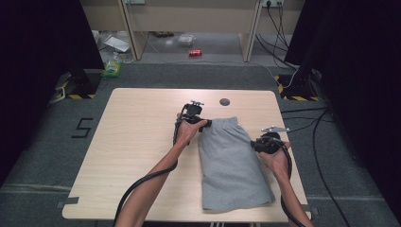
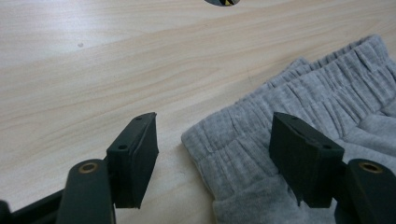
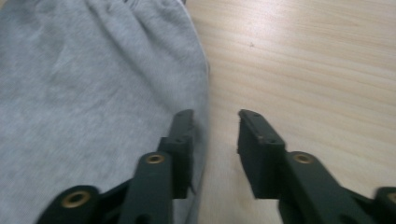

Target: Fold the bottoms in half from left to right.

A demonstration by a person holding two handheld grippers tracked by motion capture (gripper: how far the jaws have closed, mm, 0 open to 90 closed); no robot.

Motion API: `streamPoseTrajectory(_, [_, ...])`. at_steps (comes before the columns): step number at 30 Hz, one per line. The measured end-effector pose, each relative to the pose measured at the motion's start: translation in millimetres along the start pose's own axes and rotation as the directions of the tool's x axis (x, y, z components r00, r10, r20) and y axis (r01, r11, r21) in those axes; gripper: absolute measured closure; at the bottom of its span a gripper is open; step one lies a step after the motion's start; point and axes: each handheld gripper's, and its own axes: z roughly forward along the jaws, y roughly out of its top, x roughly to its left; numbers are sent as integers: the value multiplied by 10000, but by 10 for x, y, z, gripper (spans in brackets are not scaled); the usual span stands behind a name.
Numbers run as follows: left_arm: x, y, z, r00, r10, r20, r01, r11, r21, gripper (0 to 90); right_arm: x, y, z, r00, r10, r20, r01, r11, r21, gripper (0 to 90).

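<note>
So far unfolded: grey cotton shorts [image 1: 232,163] flat on bench [image 1: 137,156]; left gripper [image 2: 212,161] spread around waistband corner, right gripper [image 3: 215,154] spread astride side edge, neither pinching yet.

A recording lab is showing here: black curtains [image 1: 28,56] are flanking a lone wooden table [image 1: 137,142], cables [image 1: 326,156] are trailing over hazard-taped [image 1: 75,96] grey carpet.

A red can [image 1: 195,53] lies on the floor at upper centre; a green bottle [image 1: 112,67] sits upper left, beyond the wooden table [image 1: 137,142].
</note>
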Motion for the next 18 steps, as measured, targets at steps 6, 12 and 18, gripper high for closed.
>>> streamPoseTrajectory(6, [13,5,-79,9998,-40,178,40,10000,15,284,105,-229,-393,9998,-74,-188,72,9999,-142,470])
streamPoseTrajectory(12, [71,-2,-110,9990,-387,218,387,9993,14,235,193,-526,-731,9987,-103,-493,103,9999,0,407])
streamPoseTrajectory(18, [92,-24,-63,9972,-657,369,653,9978,137,206,283,-714,-873,9986,-176,-491,183,9997,137,383])
